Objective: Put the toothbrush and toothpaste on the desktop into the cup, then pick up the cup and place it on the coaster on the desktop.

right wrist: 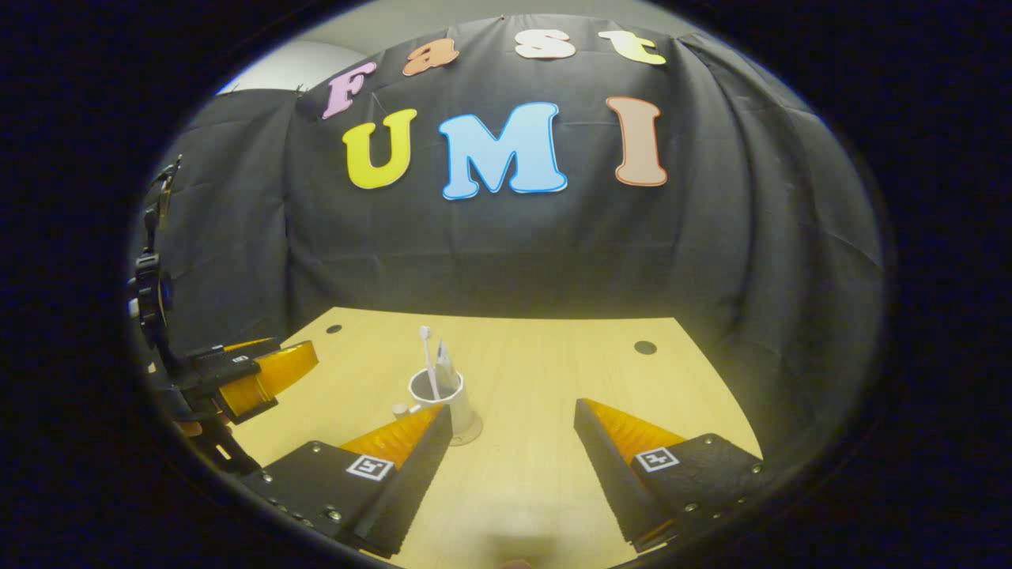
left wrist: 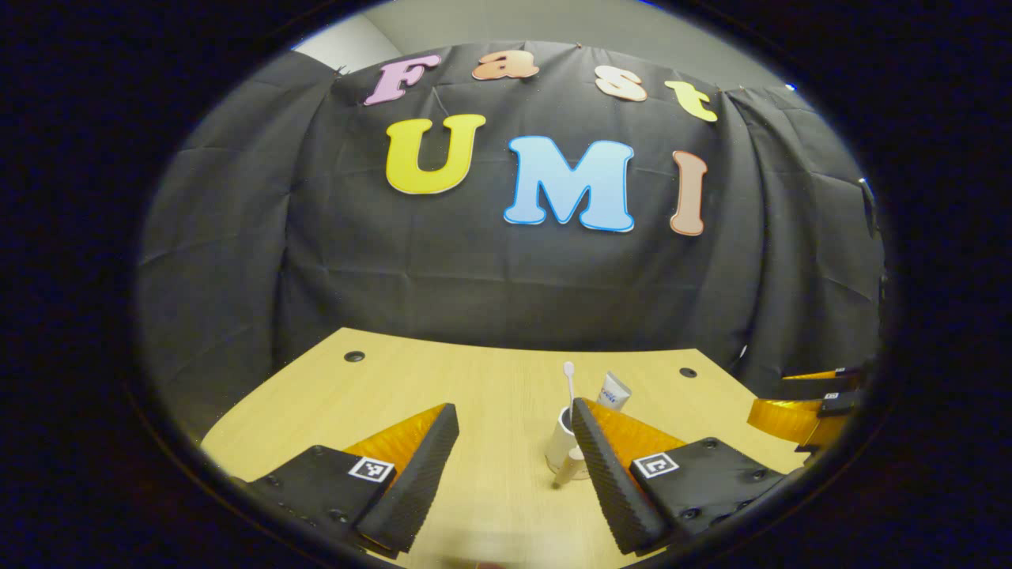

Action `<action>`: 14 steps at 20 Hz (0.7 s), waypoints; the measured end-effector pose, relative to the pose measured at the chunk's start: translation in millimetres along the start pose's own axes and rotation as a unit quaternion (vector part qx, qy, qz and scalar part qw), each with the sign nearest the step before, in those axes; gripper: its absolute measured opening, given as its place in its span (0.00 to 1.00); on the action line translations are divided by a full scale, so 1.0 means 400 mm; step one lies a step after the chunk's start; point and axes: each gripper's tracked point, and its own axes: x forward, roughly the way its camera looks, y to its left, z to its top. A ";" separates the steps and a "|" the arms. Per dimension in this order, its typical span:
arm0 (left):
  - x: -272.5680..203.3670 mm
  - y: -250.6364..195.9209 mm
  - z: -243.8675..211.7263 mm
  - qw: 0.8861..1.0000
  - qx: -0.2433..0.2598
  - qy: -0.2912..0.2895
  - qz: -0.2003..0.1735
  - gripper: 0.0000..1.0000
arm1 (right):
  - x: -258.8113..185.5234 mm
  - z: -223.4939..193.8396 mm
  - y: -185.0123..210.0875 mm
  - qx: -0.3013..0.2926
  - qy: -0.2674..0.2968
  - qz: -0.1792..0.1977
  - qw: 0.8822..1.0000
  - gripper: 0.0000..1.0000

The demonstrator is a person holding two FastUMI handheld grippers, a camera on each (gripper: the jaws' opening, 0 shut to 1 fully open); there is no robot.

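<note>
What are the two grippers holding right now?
Nothing. Both the left gripper and right gripper are open and empty; the cup stands free on the desk.

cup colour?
White. The cup, holding the toothbrush and toothpaste, shows best in the right gripper view.

We see black cloth point(right wrist: 506, 253) draped at twelve o'clock behind a pale wooden desk point(right wrist: 538, 356) (two cable holes).
</note>
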 end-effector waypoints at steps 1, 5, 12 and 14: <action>-0.012 0.003 0.008 1.000 0.005 -0.004 -0.002 1.00 | -0.011 -0.004 0.001 0.000 -0.003 -0.009 1.000 0.95; -0.038 0.009 0.027 0.999 0.023 -0.017 -0.025 0.94 | -0.041 0.005 0.008 0.006 -0.018 -0.034 0.999 0.95; -0.050 0.015 0.026 0.998 0.017 -0.021 -0.054 1.00 | -0.095 0.043 0.026 -0.003 -0.053 -0.061 0.997 0.95; -0.052 0.029 0.039 0.998 0.016 -0.025 -0.051 1.00 | -0.103 0.054 0.033 -0.006 -0.062 -0.063 0.996 0.95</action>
